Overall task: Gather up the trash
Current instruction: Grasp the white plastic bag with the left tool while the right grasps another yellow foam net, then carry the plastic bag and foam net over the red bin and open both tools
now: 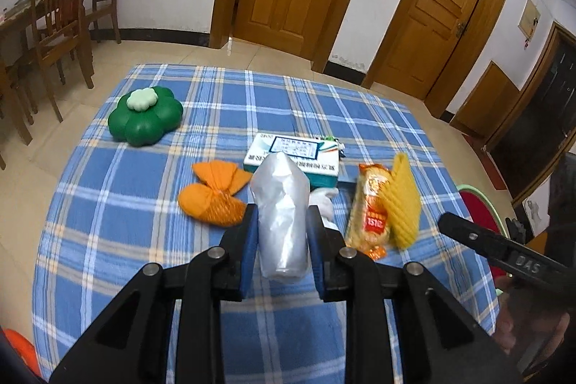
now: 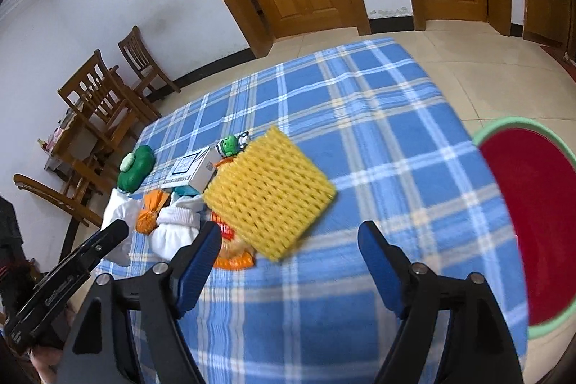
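- Your left gripper point(image 1: 282, 233) is clamping the clear plastic bag point(image 1: 282, 204) above the table.
- Your right gripper point(image 2: 289, 261) is hanging with fingers apart, empty.
- Yellow foam net point(image 2: 268, 193), snack wrapper point(image 1: 369, 211) and orange net point(image 1: 212, 195) are still lying uncollected; the red bin point(image 2: 532, 222) is waiting beside the table.

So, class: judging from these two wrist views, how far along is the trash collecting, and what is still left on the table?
Done: nothing shows as binned; the visible part of the red basin looks empty. In hand: the left tongs are shut on a crumpled clear plastic bag; the right tongs are open with nothing between them. Left: yellow foam net, orange foam net, snack wrapper, white tissue.
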Demonstrator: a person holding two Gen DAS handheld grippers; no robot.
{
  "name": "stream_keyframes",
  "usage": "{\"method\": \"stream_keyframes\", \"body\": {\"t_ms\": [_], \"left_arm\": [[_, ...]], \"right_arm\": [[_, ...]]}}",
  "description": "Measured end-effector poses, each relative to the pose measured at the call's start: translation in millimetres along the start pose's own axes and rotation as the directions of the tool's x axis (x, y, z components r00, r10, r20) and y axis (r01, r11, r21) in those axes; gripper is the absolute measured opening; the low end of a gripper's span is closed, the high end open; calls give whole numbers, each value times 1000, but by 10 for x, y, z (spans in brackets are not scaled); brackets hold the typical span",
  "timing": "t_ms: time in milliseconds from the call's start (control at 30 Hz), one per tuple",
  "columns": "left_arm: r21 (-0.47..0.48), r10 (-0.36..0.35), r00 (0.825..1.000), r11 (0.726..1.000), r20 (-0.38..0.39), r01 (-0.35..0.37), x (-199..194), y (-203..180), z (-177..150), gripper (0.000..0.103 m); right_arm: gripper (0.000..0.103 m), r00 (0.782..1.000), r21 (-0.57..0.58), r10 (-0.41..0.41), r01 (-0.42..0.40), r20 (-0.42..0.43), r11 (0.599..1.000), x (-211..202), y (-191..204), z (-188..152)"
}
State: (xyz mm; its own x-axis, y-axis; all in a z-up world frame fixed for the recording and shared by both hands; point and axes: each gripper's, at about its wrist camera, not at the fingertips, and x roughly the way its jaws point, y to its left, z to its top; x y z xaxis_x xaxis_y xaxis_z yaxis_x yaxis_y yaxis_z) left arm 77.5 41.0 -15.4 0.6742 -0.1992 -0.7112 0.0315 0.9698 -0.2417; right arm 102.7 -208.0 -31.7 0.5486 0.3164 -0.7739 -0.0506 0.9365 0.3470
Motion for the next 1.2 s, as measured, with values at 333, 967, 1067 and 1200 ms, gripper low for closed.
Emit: {"method": "stream_keyframes", "body": {"t_ms": [333,967,1067,1200], "left_arm": [[-19,-42,999,999,22,43,135,197,50,26],[-29,-190,982,981,3,190,308,316,88,26],[-30,-188,982,982,12,188,264,292,79,26],[-31,-183,983,982,17,184,171,251,53,26]], "right_arm": [[68,998,31,5,-3,-57,1000,350,112,54],[29,998,-6,-62,62,33,998,-4,217,-86],[29,997,-12,-63,64,43,998,-90,202,-122],[29,997,2,-59,59,53,998,-215,132,-180]]}}
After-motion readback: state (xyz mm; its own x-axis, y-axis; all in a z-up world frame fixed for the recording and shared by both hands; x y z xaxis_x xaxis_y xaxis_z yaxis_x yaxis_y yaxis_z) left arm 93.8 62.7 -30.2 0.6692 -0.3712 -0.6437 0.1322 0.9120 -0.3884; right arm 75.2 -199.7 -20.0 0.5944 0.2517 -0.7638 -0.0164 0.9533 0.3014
